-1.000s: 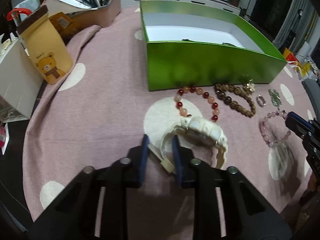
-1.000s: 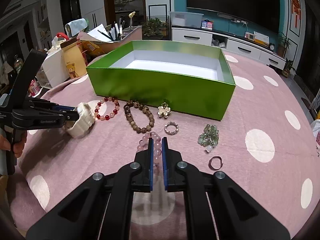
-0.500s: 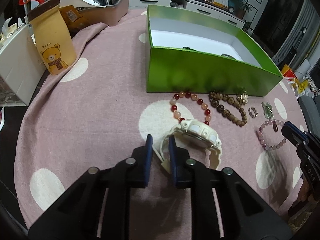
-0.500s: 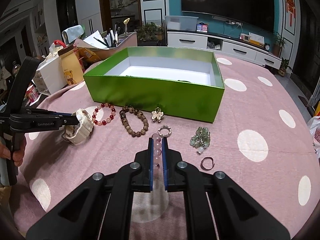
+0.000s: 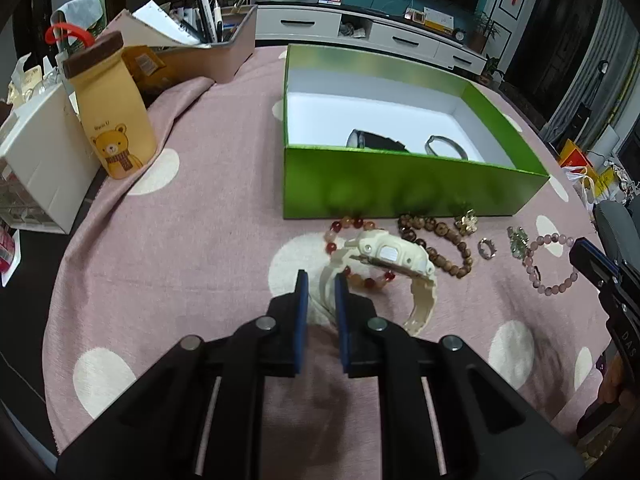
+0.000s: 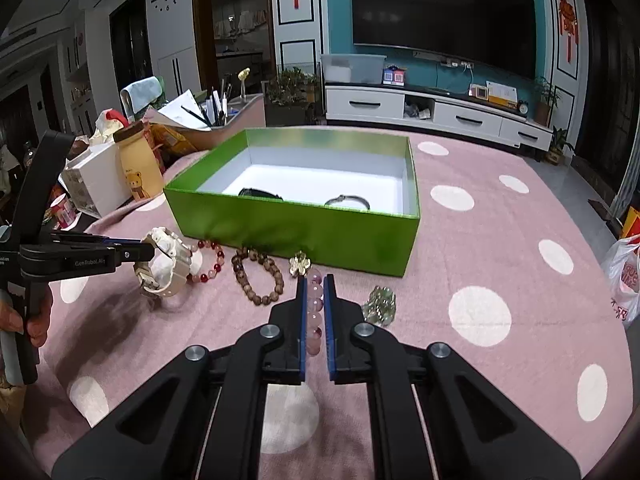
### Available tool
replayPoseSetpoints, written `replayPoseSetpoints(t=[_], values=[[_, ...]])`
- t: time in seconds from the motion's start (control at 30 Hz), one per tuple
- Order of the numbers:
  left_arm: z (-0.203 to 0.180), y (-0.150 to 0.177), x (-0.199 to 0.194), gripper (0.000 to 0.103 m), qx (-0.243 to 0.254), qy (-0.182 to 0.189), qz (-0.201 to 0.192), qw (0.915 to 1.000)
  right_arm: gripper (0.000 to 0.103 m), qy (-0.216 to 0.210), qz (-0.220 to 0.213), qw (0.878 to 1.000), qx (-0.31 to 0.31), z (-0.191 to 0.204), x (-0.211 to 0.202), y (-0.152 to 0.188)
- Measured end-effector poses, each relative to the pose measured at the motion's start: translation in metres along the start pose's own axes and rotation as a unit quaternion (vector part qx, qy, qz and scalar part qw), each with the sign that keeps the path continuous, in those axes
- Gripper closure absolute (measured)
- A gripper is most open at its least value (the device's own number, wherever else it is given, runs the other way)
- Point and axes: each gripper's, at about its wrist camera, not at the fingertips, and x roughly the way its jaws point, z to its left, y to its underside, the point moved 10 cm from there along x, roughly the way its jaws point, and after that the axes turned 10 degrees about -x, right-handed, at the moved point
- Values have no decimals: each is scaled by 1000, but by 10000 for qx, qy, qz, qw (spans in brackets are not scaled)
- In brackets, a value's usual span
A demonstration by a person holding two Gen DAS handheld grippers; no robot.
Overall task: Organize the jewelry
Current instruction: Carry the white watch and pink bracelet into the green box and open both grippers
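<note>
Now we hold two pieces at once. Our left gripper (image 5: 321, 280) has the strap of the cream watch (image 5: 390, 254) between its pads, and the jaws are closing a little further on it; the watch case hangs out toward one o'clock, clear of the cloth in the right wrist view. Our right gripper (image 6: 313, 284) is nearly closed on the pink bead bracelet (image 6: 315, 312), whose beads run down between the blue pads.

The green box (image 6: 288, 228) sits at twelve o'clock from both grippers, open-topped, with a dark watch (image 5: 374, 141) and a thin bangle (image 5: 444, 146) already lying on its white floor near the front wall. On the pink dotted cloth (image 6: 500, 220), just in front of that wall, lie the red bead bracelet (image 6: 206, 264), the brown bead bracelet (image 6: 258, 276), a gold brooch (image 6: 300, 263) and a green bead cluster (image 6: 380, 306).

To do this step well, we judge that both loads should rise enough to clear the box's front wall before we carry them toward twelve o'clock. The watch is heavy on one side of a thin strap, so it may swing or slip; a firm grip and a slow, level carry would suit it. The bracelet's loose loop could catch the brooch at eleven o'clock of our right gripper, so we should lift it straight up first. Inside, we aim for bare floor away from the dark watch and bangle, and release low.
</note>
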Motion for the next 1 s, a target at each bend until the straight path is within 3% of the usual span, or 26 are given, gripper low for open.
replayPoseSetpoints(t=[0.6, 1.0], values=[[-35, -70, -40, 90, 89, 62, -697, 9975, 96, 243, -737, 9968, -193, -30, -14, -85], [-50, -136, -5, 90, 5, -98, -678, 9977, 96, 119, -582, 9978, -305, -41, 39, -131]])
